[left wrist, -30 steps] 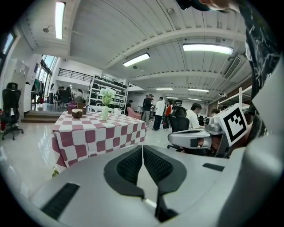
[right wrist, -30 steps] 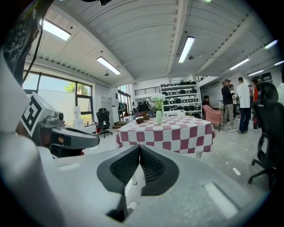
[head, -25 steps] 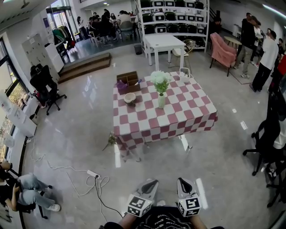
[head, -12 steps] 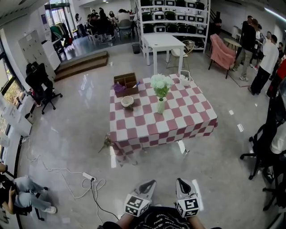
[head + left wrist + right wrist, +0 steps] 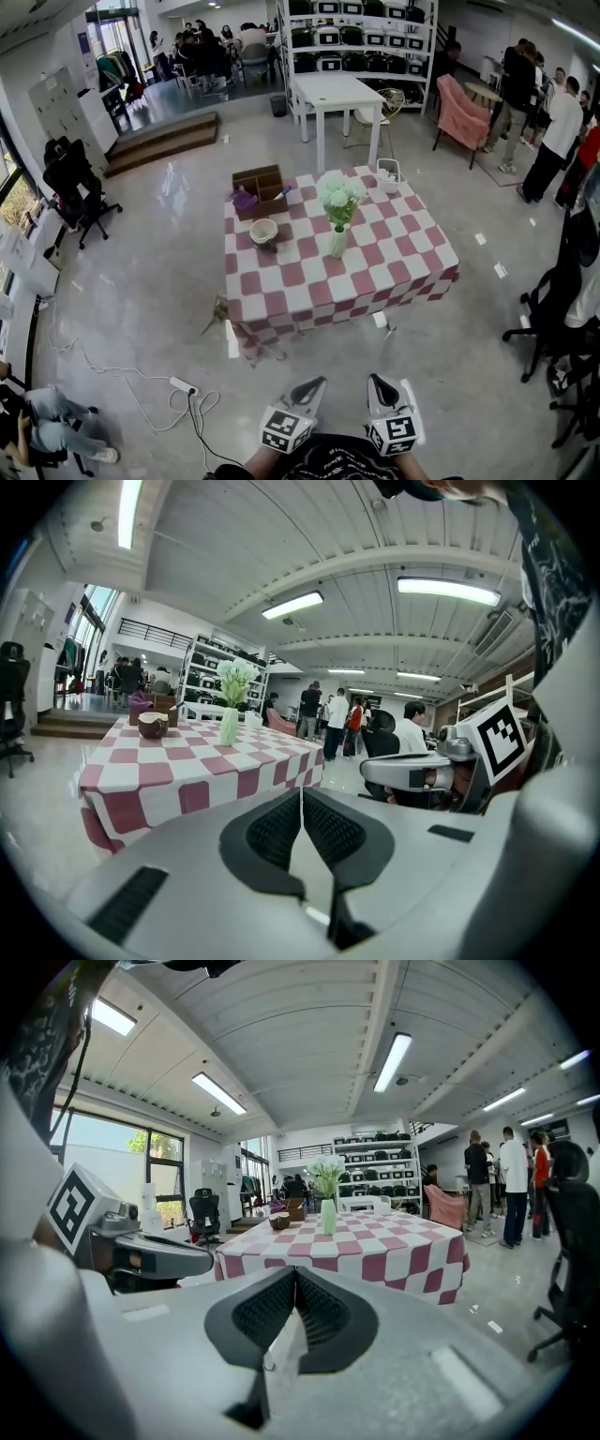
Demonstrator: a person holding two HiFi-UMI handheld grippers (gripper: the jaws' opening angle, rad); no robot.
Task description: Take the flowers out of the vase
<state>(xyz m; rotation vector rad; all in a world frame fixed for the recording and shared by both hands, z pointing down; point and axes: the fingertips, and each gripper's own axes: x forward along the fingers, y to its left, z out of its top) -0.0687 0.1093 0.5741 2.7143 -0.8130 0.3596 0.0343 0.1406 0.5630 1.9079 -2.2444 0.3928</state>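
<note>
- left gripper: jaws closed pad to pad with nothing between them. It sits low in front of the person, at the bottom edge of the head view.
- right gripper: also pressed shut and empty. It sits just beside the left one, with the marker cubes side by side.
- Both grippers point toward the table and are well apart from it, with bare glossy floor between.
- table: red-and-white checked cloth, standing mid-room.
- vase: pale green and upright, near the middle of the tabletop.
- flowers: white blooms with green leaves, standing in the vase neck, not taken out.
- bowl: on the cloth near the vase, to its left in the head view.
- cardboard box: at the far-left corner of the table, beyond the bowl, with a purple item at its left side.
- small white container: at the far-right corner of the table.
- power strip: white, lying on the floor with a trailing cable, left of the grippers.
- Background: white table, shelving, pink armchair and people standing at the right.
</note>
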